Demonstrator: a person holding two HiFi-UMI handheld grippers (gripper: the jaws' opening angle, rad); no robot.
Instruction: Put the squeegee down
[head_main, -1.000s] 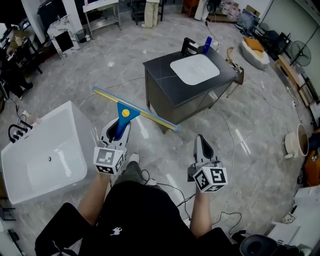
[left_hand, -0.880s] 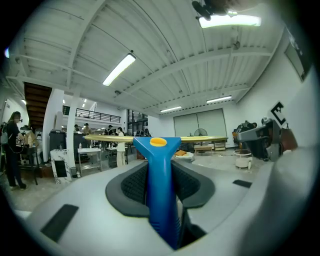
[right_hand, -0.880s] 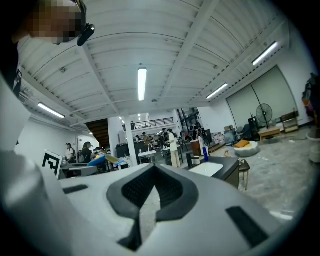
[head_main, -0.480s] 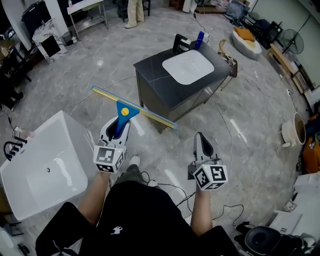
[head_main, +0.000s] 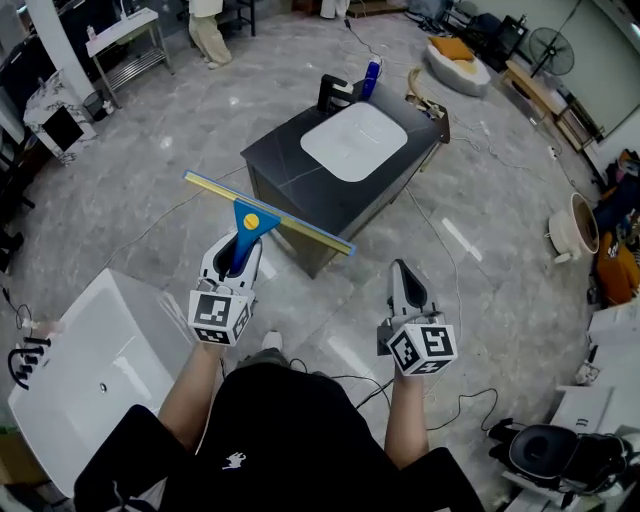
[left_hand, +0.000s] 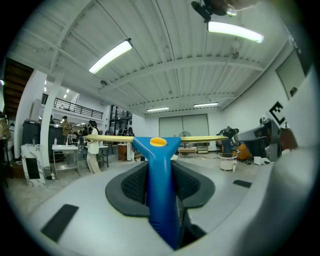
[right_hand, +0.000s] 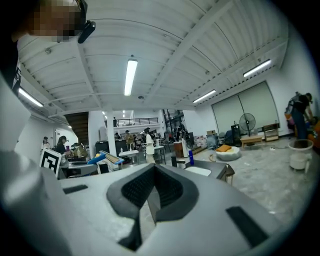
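Observation:
The squeegee has a blue handle with a yellow button and a long yellow-and-blue blade. It hangs level in the air above the grey floor. My left gripper is shut on its handle, and in the left gripper view the blue handle fills the gap between the pads, with the blade lying crosswise ahead. My right gripper is held beside it at the right. Its pads meet with nothing between them. Both point towards a dark cabinet.
A dark vanity cabinet with a white basin, a black tap and a blue bottle stands ahead. A white bathtub sits at lower left. Cables cross the floor, and a bucket is at right.
Both grippers have moved forward with the person, so the cabinet sits nearer and further left. The bathtub has slid to the lower left. The left gripper's hold on the squeegee is unchanged.

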